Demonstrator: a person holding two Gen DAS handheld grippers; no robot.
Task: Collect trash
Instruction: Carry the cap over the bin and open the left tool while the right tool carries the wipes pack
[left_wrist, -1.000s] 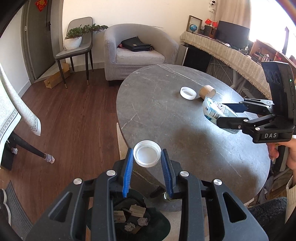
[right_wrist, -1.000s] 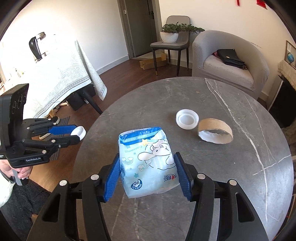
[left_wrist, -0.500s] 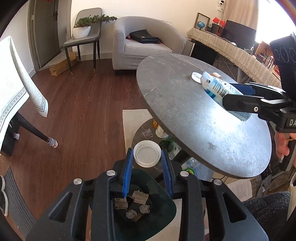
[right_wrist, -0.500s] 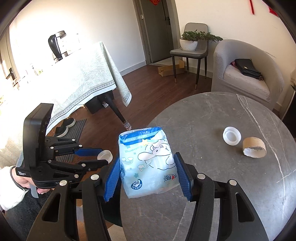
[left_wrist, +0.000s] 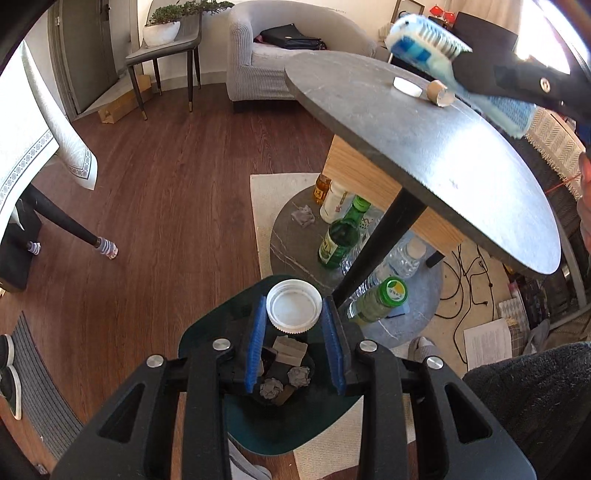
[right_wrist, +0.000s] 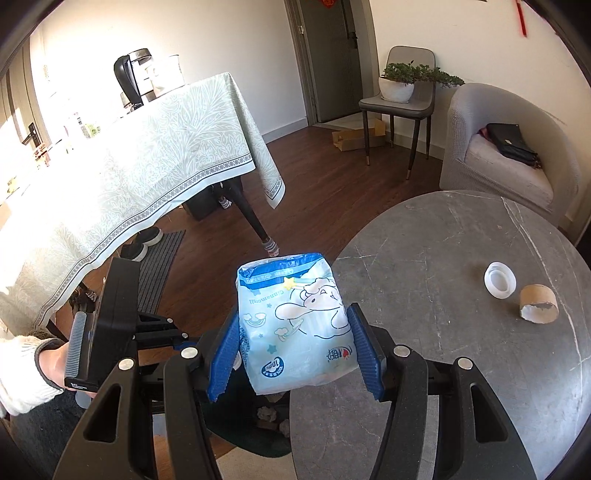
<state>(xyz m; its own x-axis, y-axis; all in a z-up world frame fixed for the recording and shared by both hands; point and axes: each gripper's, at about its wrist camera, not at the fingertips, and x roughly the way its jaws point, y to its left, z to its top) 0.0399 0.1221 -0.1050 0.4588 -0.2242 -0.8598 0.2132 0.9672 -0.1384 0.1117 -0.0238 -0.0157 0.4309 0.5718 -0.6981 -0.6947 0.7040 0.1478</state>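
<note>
My left gripper (left_wrist: 294, 314) is shut on a white plastic lid (left_wrist: 294, 305) and holds it over a dark green bin (left_wrist: 236, 413) with cardboard scraps and crumpled paper inside. My right gripper (right_wrist: 295, 334) is shut on a light blue tissue pack (right_wrist: 295, 325) at the left edge of the round grey table (right_wrist: 461, 332), above the bin (right_wrist: 255, 443). In the left wrist view the pack (left_wrist: 424, 40) shows at the top right. Another white lid (right_wrist: 499, 284) and a cardboard tape core (right_wrist: 538, 303) lie on the table.
Bottles (left_wrist: 338, 240) stand on a low grey shelf under the table, beside its black leg (left_wrist: 380, 247). A dining table with a pale cloth (right_wrist: 129, 155) is at the left. A grey armchair (right_wrist: 506, 147) and a chair with a plant (right_wrist: 399, 92) stand behind.
My left gripper has dropped from table height down over the bin with the lid. My right gripper has carried the tissue pack left to the table's edge, above the bin.
</note>
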